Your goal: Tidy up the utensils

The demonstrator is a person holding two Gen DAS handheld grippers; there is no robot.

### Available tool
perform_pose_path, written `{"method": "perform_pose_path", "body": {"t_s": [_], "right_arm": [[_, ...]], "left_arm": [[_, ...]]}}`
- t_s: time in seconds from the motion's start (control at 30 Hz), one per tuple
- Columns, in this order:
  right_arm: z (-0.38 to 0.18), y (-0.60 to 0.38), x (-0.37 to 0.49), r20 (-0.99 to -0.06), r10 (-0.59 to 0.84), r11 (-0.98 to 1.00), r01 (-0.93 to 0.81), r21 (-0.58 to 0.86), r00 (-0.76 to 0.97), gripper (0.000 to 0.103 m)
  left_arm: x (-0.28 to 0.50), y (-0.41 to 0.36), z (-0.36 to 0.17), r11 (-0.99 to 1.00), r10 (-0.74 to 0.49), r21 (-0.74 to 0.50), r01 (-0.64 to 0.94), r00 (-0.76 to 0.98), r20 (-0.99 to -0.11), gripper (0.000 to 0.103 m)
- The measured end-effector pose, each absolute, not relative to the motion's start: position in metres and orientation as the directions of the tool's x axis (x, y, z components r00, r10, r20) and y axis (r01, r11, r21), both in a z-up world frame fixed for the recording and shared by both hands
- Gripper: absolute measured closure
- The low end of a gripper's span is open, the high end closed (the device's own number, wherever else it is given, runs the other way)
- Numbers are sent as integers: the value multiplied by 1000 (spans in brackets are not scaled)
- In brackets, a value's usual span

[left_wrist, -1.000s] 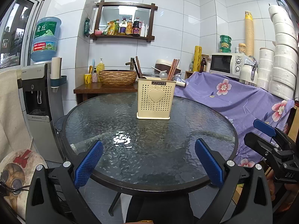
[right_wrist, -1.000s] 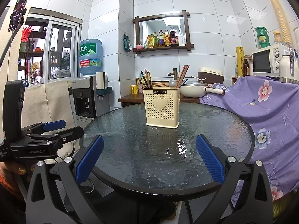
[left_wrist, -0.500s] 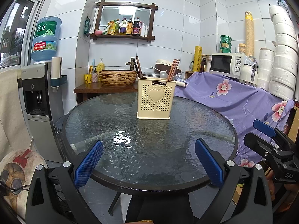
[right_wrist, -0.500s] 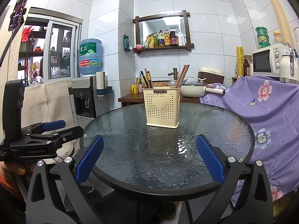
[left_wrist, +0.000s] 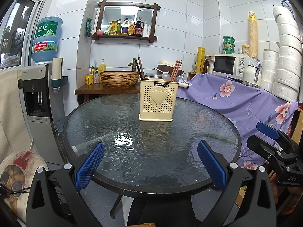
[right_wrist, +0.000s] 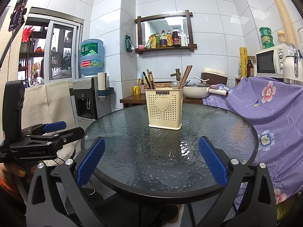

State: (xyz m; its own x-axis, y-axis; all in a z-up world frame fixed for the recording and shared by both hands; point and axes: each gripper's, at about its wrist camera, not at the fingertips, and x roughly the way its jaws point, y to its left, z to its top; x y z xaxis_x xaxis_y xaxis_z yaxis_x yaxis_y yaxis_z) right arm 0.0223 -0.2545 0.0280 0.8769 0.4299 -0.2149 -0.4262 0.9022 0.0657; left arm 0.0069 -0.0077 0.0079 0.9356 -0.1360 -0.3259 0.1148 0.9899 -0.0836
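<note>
A cream perforated utensil holder (left_wrist: 158, 100) with a heart on its front stands upright on the far half of a round glass table (left_wrist: 117, 124). Brown chopsticks (left_wrist: 176, 70), dark utensils (left_wrist: 141, 68) and a spoon (left_wrist: 165, 75) stand in it. It also shows in the right wrist view (right_wrist: 164, 109). My left gripper (left_wrist: 151, 162) is open and empty, held at the table's near edge. My right gripper (right_wrist: 151, 160) is open and empty, beside it on the right. Each gripper shows in the other's view: the right one (left_wrist: 269, 138) and the left one (right_wrist: 55, 130).
A water dispenser (left_wrist: 37, 94) stands left of the table. A wooden side table with a woven basin (left_wrist: 119, 78) is behind. A purple flowered cloth (left_wrist: 236, 98) covers a counter on the right, with a microwave (left_wrist: 227, 65) and stacked white rolls (left_wrist: 284, 60).
</note>
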Motion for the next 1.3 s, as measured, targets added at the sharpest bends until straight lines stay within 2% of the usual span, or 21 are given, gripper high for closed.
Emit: {"method": "perform_pose_path", "body": {"t_s": [1.3], "right_arm": [[28, -254, 21, -217, 428, 903, -425, 66, 877, 6]], "left_arm": [[6, -12, 9, 989, -138, -94, 113, 934, -329, 6]]}}
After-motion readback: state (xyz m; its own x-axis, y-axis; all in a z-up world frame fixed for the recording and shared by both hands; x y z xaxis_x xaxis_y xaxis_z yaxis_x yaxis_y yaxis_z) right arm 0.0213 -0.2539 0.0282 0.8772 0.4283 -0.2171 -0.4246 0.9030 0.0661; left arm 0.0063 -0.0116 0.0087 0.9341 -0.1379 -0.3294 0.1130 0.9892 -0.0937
